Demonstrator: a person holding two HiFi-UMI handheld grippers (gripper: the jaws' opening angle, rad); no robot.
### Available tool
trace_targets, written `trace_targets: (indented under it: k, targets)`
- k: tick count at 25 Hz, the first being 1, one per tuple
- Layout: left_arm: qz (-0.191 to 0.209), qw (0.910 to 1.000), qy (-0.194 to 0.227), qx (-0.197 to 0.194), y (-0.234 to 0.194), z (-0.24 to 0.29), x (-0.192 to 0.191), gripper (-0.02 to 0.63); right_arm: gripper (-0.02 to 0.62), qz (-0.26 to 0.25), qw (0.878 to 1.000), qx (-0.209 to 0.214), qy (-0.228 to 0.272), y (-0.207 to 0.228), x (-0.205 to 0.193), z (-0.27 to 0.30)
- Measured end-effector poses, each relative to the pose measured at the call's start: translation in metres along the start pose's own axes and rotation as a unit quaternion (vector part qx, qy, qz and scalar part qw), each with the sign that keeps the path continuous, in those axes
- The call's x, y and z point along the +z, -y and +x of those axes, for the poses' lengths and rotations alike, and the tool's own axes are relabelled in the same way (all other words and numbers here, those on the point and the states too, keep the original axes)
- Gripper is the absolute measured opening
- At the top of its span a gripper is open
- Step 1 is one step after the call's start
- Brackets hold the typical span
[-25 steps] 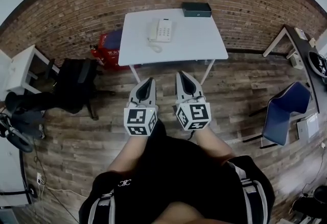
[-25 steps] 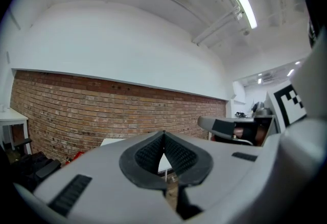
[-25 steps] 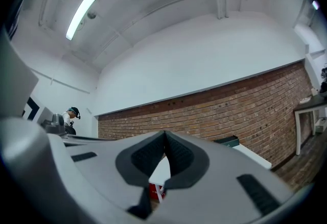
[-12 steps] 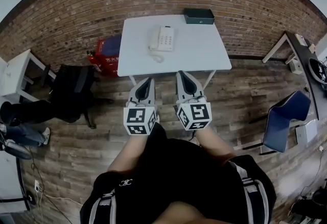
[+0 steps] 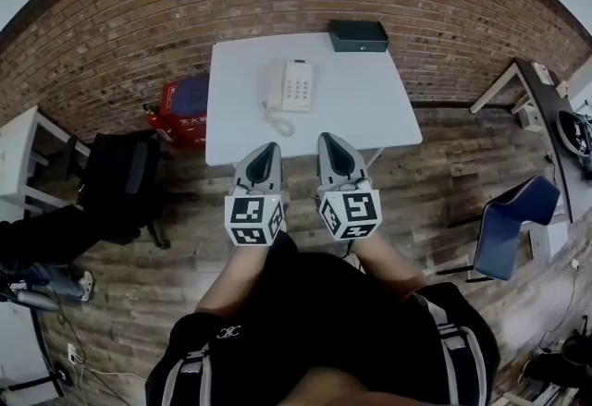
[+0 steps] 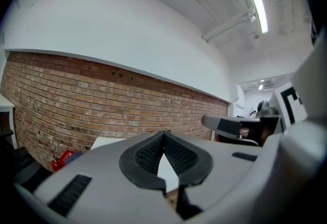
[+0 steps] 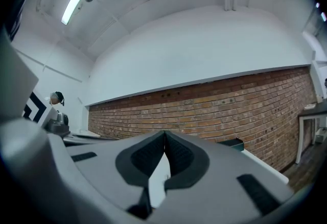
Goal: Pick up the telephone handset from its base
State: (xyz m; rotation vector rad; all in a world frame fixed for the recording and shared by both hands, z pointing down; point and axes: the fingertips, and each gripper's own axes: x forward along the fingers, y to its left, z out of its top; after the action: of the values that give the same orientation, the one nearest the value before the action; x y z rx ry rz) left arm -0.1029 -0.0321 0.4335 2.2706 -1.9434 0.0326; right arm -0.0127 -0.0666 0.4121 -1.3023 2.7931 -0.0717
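The white telephone (image 5: 290, 86) lies on the white table (image 5: 370, 108), with its handset (image 5: 276, 84) resting on the left side of the base and a coiled cord (image 5: 280, 125) trailing toward me. My left gripper (image 5: 265, 153) and right gripper (image 5: 331, 141) are held side by side, level, at the table's near edge, short of the phone. Both are shut with nothing between the pads. In the left gripper view the shut left gripper (image 6: 163, 134) hides the phone; only a strip of table (image 6: 108, 142) shows. In the right gripper view the right gripper (image 7: 164, 134) is shut too.
A dark box (image 5: 359, 35) sits at the table's far right edge against the brick wall (image 5: 139, 16). A red box (image 5: 180, 108) and a black bag (image 5: 118, 184) lie on the floor to the left. A blue chair (image 5: 507, 225) stands at the right.
The table and telephone have drawn nearer and lower in the head view as I walked toward them. Both grippers kept their pose, shut and side by side.
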Motion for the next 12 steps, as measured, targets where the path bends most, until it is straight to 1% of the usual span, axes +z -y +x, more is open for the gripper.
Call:
trace_targets:
  k: [7, 12]
  targets:
    - [-0.016, 0.9995, -0.027, -0.01, -0.044, 0.065, -0.001, 0.002, -0.002, 0.005, 1.0, -0.019, -0.017, 0.023, -0.007, 0.07]
    - [-0.021, 0.9989, -0.036, -0.022, -0.078, 0.117, 0.01, 0.0, -0.002, 0.007, 0.999, -0.032, -0.021, 0.039, -0.004, 0.127]
